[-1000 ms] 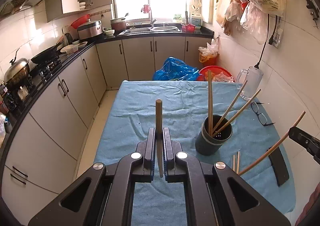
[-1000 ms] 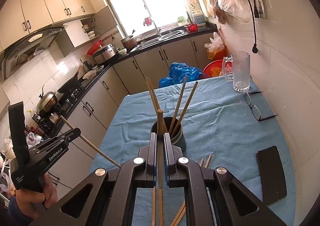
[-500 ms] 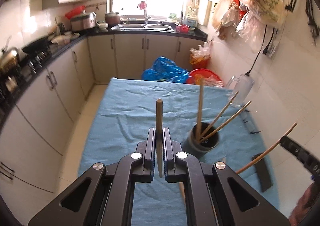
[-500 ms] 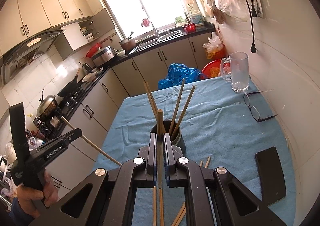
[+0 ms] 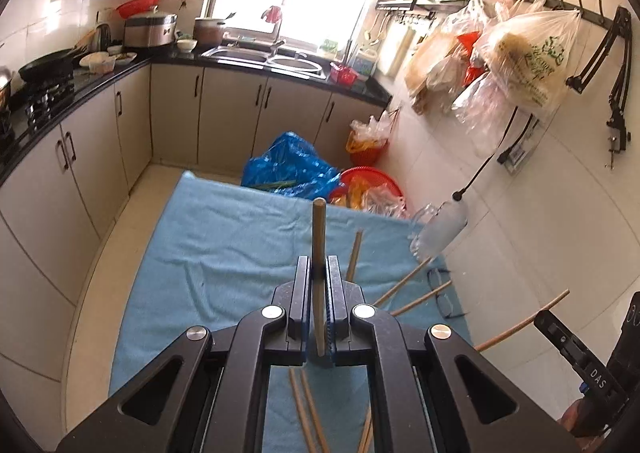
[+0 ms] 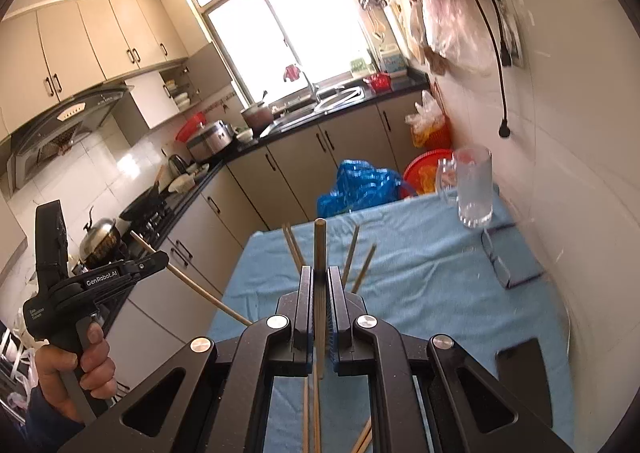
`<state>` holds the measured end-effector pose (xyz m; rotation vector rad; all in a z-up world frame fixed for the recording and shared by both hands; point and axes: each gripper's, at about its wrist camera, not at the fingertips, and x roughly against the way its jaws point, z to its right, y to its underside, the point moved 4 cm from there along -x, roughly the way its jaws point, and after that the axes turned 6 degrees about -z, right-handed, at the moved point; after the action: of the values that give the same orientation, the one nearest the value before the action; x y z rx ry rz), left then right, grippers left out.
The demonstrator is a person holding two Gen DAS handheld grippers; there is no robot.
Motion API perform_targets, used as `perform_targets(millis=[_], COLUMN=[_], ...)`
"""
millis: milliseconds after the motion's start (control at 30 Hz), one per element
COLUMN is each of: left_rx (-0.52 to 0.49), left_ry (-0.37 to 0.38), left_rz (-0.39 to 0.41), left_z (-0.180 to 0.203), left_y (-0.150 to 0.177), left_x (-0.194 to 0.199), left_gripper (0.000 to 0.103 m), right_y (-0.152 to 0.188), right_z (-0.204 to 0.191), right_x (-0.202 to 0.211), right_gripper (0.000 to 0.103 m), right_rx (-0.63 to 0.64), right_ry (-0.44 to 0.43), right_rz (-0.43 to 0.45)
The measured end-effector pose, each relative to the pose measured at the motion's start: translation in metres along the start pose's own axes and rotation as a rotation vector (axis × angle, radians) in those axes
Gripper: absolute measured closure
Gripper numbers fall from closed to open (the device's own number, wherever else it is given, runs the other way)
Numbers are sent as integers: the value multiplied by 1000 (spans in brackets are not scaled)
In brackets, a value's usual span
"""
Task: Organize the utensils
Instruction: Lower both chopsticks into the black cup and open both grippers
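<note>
The holder itself is hidden behind each tool; only the chopsticks standing in it (image 6: 352, 253) show, fanning up just beyond the right tool's tips. In the left view they poke out (image 5: 402, 281) to the right of the left tool. Both earlier views showed the dark cup in full, with the sticks inside it.

The left tool (image 5: 319, 285) is clenched on one chopstick (image 5: 319, 237), which stands upright between its fingers (image 5: 302, 293) and rises well past their tips. The right tool (image 6: 319, 293) grips another chopstick (image 6: 319, 253) the same way, tip up and lower end reaching down behind the fingers (image 6: 304, 301).

Loose chopsticks (image 5: 306, 409) lie on the blue cloth of the desk (image 5: 224, 245) below the left tool; below the right tool lie some more (image 6: 312, 413).

Beyond and to the right of the right tool stands a glass mug (image 6: 472, 189), with spectacles (image 6: 500, 257) nearer and a black phone (image 6: 524, 369) closest, off its right side.

Since the earlier frames both views sit higher over the desk, and the left view has turned toward the wall of hanging plastic bags (image 5: 520, 57). In the left view the right tool sits at the far right edge (image 5: 576, 349); in the right view the left tool is off to the left (image 6: 148, 263), held by a hand (image 6: 76, 369).
</note>
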<state>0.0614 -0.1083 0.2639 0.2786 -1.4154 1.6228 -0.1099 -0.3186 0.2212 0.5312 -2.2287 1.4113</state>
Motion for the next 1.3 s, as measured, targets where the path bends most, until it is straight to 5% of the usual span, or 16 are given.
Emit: perform_targets(millis=[267, 567, 800, 967, 1300], left_rx=[-23, -9, -21, -18, -30], left_ry=[6, -26, -35, -30, -41], left_rz=[-20, -126, -125, -97, -36], left_z=[24, 18, 16, 16, 2], left_y=[-14, 5, 13, 6, 20], left_x=[-29, -80, -91, -81, -40], left_gripper=[97, 97, 97, 78, 67], right_y=[-31, -26, -20, -33, -35], right_z=[-2, 9, 14, 10, 23], right_x=[-19, -81, -106, -96, -40], right_gripper=[97, 97, 96, 95, 74], right_rx=[26, 29, 34, 42, -13], right_ry=[10, 39, 46, 39, 63], right_rz=[22, -83, -146, -114, -38])
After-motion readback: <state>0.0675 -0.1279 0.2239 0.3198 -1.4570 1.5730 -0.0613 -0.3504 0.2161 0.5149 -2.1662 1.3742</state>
